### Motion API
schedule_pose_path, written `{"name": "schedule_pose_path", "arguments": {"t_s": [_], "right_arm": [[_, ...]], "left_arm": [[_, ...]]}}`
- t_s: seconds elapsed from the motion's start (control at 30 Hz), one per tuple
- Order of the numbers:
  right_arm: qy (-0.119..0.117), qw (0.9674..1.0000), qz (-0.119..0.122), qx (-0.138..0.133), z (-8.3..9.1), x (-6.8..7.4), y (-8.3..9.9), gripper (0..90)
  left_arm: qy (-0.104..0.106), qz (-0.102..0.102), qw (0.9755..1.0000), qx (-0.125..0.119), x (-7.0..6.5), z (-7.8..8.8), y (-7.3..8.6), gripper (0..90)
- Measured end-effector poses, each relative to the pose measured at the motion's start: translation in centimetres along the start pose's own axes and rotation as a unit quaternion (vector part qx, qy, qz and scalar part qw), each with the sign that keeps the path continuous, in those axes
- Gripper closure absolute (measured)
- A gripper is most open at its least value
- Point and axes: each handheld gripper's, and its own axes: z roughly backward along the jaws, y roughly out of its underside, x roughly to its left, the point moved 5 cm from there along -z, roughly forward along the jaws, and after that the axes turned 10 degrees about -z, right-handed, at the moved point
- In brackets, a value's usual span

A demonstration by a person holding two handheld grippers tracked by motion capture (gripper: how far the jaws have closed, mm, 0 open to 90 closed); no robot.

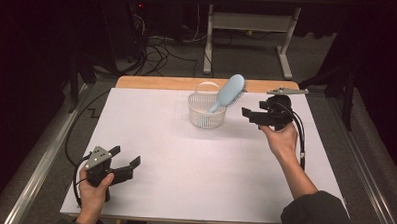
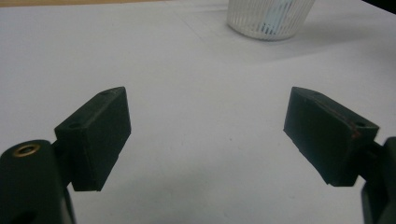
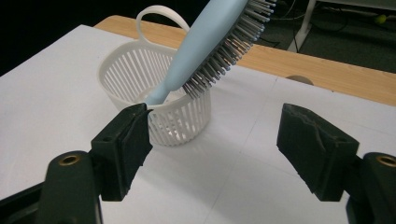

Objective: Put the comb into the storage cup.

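The high view looked forward and down over the whole table [image 1: 183,191] from the person's side. The left gripper view sat low near the sheet, facing the distant basket [image 2: 268,18]. The right gripper view looked from close by at the same basket [image 3: 159,93] and brush [image 3: 210,42], which the high view shared.

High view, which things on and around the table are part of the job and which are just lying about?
Part of the job:
- light blue hairbrush, handle down in the basket
- white slatted basket
- right gripper, open, beside the basket
- left gripper, open, over the white table

Just lying about:
- white desk frame on the floor behind
- cables on the floor
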Motion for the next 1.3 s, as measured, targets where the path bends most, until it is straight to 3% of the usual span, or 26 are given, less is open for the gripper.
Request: {"name": "schedule_pose_path", "arguments": {"t_s": [1.3], "right_arm": [[-0.003,0.9999,0.0,-0.011,1.9,-0.8,0.8,26.6]], "left_arm": [[-0.001,0.002,1.0,0.0,0.0,0.1,0.0,15.8]]}}
